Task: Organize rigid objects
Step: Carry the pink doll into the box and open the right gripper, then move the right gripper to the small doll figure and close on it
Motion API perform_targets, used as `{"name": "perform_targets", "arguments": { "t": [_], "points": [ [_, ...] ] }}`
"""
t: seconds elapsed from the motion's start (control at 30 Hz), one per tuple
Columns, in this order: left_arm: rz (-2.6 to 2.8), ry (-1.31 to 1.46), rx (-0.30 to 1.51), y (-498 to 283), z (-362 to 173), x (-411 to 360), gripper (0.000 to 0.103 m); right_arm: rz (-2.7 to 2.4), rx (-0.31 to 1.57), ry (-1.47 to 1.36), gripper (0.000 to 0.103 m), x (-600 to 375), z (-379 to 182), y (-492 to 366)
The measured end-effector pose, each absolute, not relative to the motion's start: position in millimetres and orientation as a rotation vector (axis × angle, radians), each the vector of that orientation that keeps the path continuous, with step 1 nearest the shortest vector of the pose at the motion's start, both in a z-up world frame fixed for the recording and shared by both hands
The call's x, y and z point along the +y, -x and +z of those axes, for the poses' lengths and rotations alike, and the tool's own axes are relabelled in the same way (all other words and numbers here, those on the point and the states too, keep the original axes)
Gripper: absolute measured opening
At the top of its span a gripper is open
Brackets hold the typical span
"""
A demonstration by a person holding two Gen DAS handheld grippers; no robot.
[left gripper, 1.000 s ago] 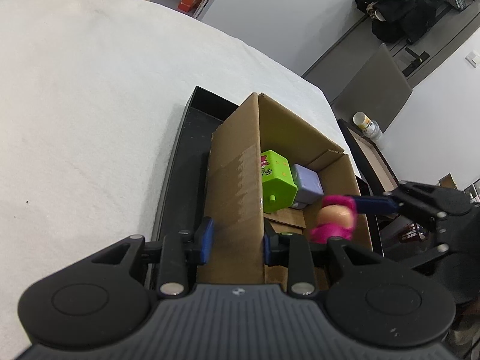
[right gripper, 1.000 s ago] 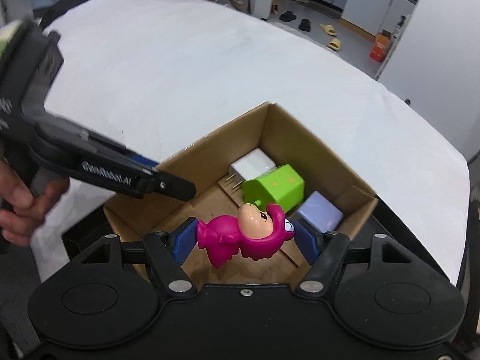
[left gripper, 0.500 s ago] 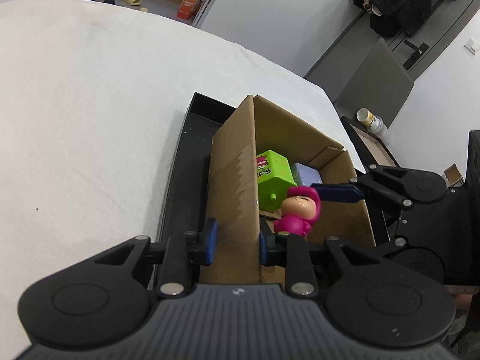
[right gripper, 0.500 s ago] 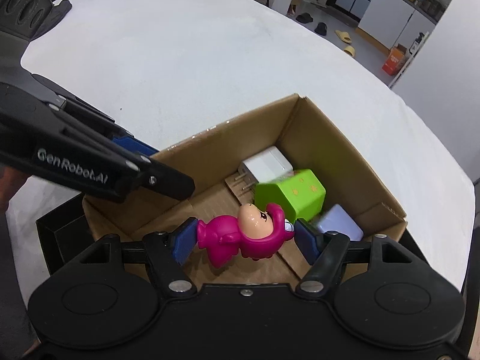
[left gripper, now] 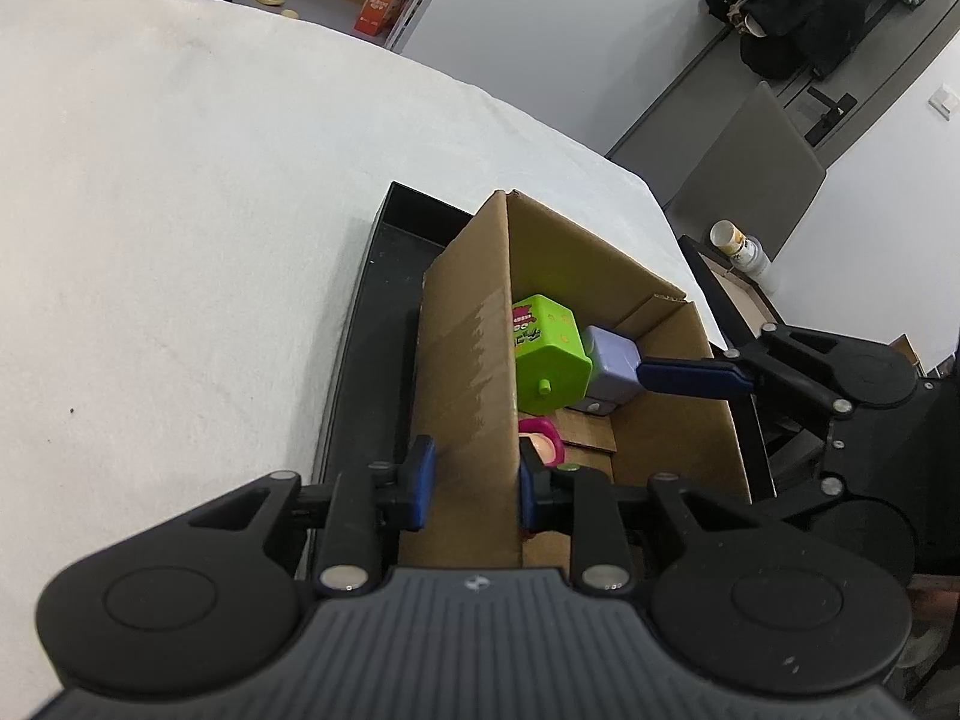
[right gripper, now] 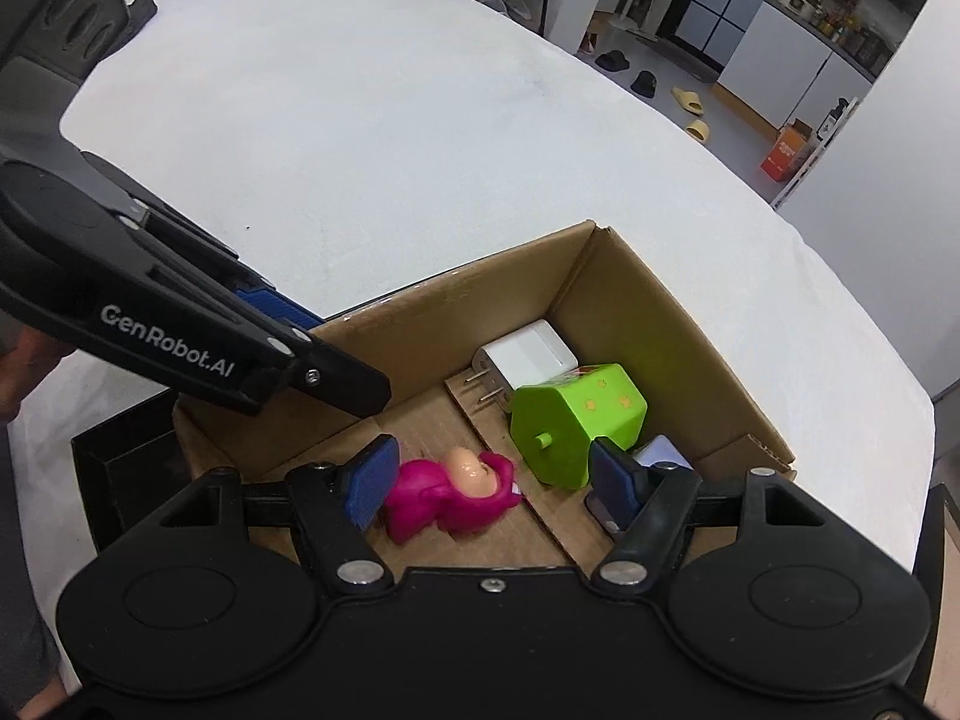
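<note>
Small magenta hard-plastic doll figure (right gripper: 447, 495) lies on its side on the floor of the open brown cardboard box (right gripper: 630, 294), between the spread pads of the right gripper (right gripper: 487, 483); right pad clear, left-pad contact unclear. Likely light, stiff, rounded and slippery; grip across the torso. Left gripper (left gripper: 471, 477) pinches the near box wall.
</note>
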State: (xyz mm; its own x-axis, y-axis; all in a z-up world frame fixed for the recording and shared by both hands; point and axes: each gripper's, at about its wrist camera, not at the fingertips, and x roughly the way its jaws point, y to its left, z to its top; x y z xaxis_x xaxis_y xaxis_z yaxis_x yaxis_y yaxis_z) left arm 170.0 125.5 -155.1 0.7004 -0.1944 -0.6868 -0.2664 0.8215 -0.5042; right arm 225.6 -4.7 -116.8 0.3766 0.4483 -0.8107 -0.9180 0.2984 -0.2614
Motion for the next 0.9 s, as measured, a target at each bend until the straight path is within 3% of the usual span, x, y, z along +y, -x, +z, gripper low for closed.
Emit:
{"name": "perform_targets", "arguments": {
  "t": [0.5, 0.9],
  "points": [
    [0.048, 0.620, 0.804, -170, -155, 125, 0.026, 0.957, 0.783, 0.653, 0.063, -43, -86, -231],
    [0.062, 0.601, 0.807, -171, -153, 122, 0.026, 0.820, 0.742, 0.543, 0.062, -101, -83, -254]
  ]
}}
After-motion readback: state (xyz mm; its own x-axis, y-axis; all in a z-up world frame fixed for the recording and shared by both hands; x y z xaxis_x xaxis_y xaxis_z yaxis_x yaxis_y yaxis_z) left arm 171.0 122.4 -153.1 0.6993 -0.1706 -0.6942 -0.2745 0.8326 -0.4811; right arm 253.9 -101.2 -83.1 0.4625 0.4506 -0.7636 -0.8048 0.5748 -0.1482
